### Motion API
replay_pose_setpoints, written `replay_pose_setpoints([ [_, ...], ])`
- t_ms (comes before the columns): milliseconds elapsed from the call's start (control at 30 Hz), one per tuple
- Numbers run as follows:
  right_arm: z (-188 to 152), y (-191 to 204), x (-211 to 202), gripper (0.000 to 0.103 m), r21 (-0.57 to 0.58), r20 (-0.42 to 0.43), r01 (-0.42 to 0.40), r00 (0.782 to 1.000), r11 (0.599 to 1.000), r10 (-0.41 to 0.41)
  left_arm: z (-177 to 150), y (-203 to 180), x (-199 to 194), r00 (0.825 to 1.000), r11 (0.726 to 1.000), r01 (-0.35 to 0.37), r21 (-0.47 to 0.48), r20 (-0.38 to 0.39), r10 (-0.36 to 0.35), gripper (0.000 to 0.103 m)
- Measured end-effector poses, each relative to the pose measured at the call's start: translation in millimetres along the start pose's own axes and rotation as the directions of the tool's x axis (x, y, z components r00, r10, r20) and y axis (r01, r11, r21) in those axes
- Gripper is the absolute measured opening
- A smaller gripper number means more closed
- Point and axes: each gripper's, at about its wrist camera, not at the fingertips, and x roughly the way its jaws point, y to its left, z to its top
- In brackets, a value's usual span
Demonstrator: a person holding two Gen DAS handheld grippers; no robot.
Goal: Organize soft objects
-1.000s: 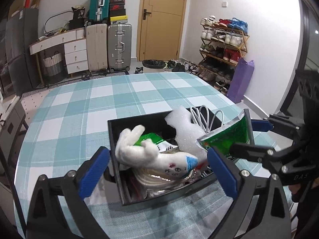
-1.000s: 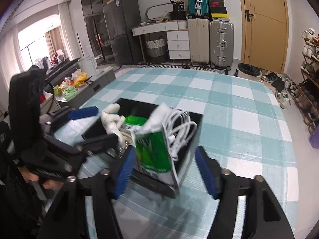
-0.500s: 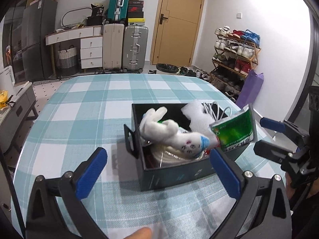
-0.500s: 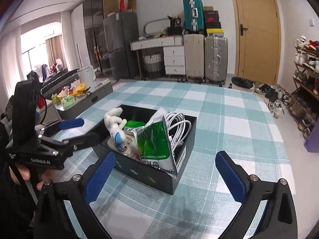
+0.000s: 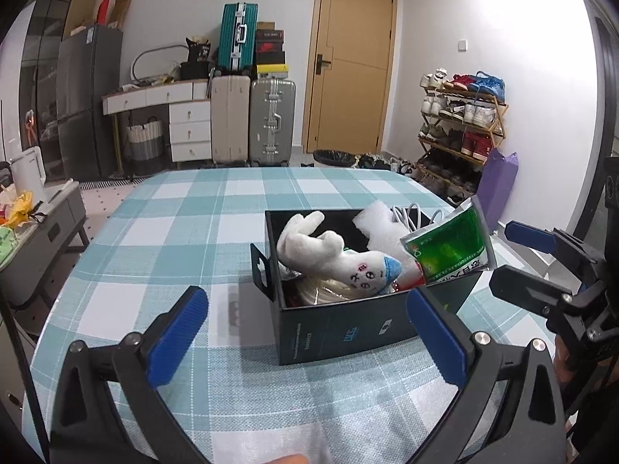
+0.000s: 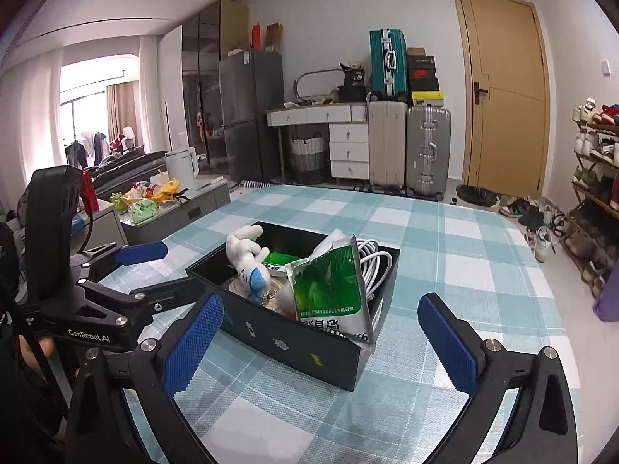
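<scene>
Both hand-held grippers, left (image 5: 307,332) and right (image 6: 319,338), gape empty; plush toy (image 5: 340,259) hides the box's (image 5: 348,328) lower contents

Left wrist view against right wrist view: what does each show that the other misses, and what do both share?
Left only: the box's cut-out end handle, a purple bag by the shoe rack, and the right gripper, open. Right only: the window, the kettle, and the left gripper, open. Both: the black box on the checked tablecloth, holding the plush toy, green packet and white cable.
</scene>
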Motion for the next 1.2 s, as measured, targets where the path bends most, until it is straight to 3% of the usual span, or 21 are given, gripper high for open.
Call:
replay_pose_setpoints([
  [200,-6,-1,-7,0.102,0.008,0.037,0.004,0.999,1.0,-0.005,-4,1,-4,0.999,1.0,-0.009,0.002,0.033,0.009,0.103],
  [1200,-16,-2,-5,0.102,-0.012,0.047,-0.007,0.999,1.0,0.008,-5,5,-3,0.999,0.999,-0.023,-0.024,0.039,0.024,0.103],
])
